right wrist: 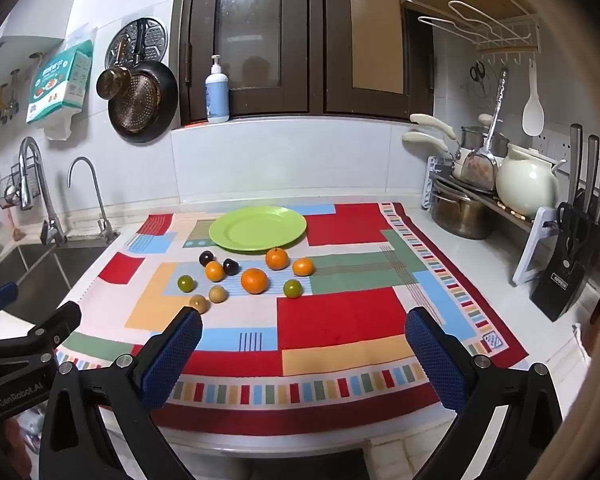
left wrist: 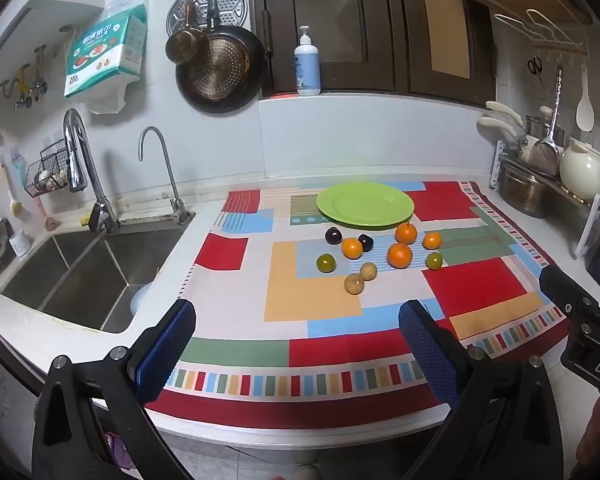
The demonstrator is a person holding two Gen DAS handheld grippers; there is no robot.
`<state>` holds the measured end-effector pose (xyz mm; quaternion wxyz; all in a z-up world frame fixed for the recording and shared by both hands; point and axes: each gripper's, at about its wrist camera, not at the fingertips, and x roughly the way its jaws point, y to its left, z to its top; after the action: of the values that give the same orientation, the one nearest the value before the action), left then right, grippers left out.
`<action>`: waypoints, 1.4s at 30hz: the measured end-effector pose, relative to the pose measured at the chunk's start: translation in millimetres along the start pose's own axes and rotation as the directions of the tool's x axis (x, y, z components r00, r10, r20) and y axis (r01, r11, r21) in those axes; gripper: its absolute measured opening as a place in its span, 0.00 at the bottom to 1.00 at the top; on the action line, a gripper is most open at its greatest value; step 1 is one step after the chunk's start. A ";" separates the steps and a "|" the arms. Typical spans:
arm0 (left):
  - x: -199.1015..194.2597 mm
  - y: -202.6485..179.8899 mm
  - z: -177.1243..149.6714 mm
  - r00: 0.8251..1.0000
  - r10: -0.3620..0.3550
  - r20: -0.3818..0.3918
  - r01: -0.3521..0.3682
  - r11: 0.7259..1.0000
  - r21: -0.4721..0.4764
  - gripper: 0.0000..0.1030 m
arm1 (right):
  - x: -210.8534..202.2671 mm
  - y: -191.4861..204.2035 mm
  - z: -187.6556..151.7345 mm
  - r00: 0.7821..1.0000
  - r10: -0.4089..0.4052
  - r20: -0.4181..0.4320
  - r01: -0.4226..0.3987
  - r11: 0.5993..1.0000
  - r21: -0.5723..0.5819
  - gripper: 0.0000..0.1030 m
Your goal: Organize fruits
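A green plate [left wrist: 365,204] [right wrist: 258,227] lies empty at the back of a colourful patterned cloth [left wrist: 476,284] [right wrist: 340,316]. In front of it lie several small fruits: oranges such as the biggest one [left wrist: 399,255] [right wrist: 254,281], two dark plums [left wrist: 333,235] [right wrist: 206,257], two green fruits [left wrist: 325,263] [right wrist: 292,288] and two tan fruits [left wrist: 354,283] [right wrist: 217,294]. My left gripper [left wrist: 298,320] is open and empty above the cloth's near edge. My right gripper [right wrist: 304,328] is open and empty, also near the front edge, to the right of the left one.
A steel sink [left wrist: 88,268] with two taps is left of the cloth. A rack with pots, a white teapot [right wrist: 526,184] and a knife block [right wrist: 568,268] stands at the right. A soap bottle [left wrist: 307,64] stands on the window ledge. Pans hang on the wall.
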<state>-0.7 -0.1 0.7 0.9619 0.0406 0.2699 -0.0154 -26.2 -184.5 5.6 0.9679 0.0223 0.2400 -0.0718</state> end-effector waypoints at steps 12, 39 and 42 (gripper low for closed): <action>-4.1 -5.4 7.6 1.000 0.010 -0.003 -0.010 1.000 -0.012 1.00 | 0.0 -4.9 1.7 1.000 0.010 -0.005 -0.010 1.000 0.015 0.99; -2.4 7.4 -6.2 0.999 0.033 -0.001 -0.033 0.999 -0.038 1.00 | 0.0 2.3 -2.8 0.999 0.041 -0.012 -0.041 0.999 -0.021 0.99; -2.7 7.4 -6.4 0.999 0.032 -0.002 -0.032 0.999 -0.040 1.00 | -0.4 3.8 -2.8 0.999 0.044 -0.012 -0.044 0.999 -0.026 0.99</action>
<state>-5.9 7.9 -2.8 0.9625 0.0258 0.2701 0.0055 -27.2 -180.5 3.4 0.9680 0.0151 0.2460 -0.0470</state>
